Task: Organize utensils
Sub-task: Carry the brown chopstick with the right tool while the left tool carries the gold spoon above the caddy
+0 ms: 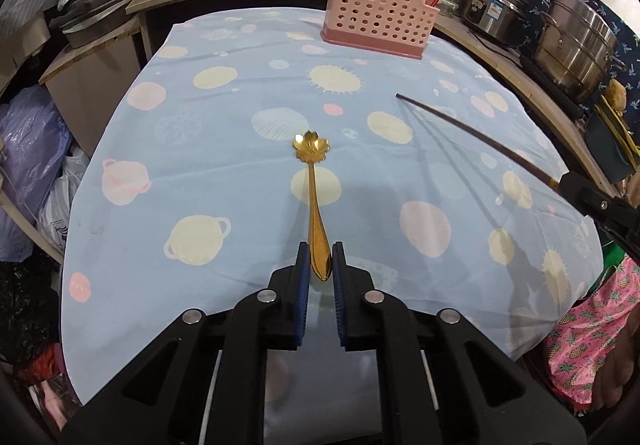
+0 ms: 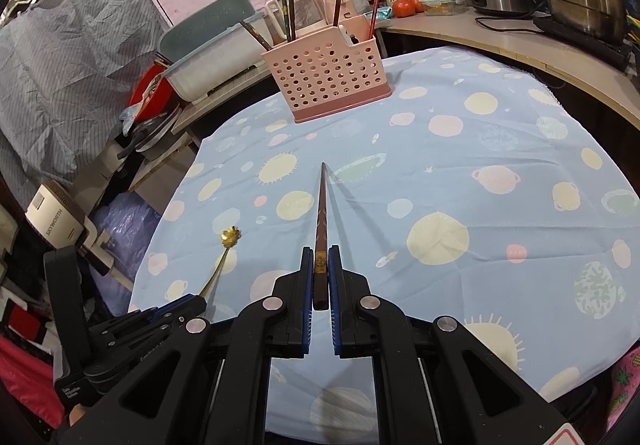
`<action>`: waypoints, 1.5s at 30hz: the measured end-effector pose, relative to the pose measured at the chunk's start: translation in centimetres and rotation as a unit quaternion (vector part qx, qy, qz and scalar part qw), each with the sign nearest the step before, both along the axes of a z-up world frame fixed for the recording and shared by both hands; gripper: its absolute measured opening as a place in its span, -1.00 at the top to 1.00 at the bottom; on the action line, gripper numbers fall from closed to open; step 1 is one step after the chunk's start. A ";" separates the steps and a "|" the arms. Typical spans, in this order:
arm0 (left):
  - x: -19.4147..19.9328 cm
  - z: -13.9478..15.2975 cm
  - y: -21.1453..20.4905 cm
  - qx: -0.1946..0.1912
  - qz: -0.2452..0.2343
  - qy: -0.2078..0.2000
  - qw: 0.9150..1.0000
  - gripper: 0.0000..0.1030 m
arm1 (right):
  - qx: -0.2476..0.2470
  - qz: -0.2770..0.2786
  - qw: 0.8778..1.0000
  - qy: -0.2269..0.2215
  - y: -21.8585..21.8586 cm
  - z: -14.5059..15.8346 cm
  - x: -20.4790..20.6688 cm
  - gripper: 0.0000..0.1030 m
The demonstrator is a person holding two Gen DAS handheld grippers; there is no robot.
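Fingers: left gripper (image 1: 321,263) narrowly parted, flanking the spoon (image 1: 316,205) handle, grip unclear; right gripper (image 2: 320,269) clamping a chopstick (image 2: 321,221).
Spoon: lying near, mid-tabletop (image 1: 200,149).
Holder (image 1: 376,17): standing far.
Advice: squeezing squarely, lifting level.

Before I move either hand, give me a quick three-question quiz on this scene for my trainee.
1. True or false: the right gripper is shut on a chopstick.
2. The bowl of the spoon is shaped like: A a flower, B a plain oval, C a square.
3. What already stands in the pink holder?

Key: 1 true. 2 A. 3 chopsticks.
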State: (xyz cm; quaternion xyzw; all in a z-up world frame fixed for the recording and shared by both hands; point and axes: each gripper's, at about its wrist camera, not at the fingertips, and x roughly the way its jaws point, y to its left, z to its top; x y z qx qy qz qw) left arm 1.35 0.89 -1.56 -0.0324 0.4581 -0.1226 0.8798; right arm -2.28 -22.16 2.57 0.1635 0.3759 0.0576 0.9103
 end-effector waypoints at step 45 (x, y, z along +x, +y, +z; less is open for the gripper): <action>11.6 17.7 -4.6 -0.032 -0.011 -0.165 0.986 0.99 | -0.015 -0.010 0.987 -0.162 -3.3 14.5 8.3 0.87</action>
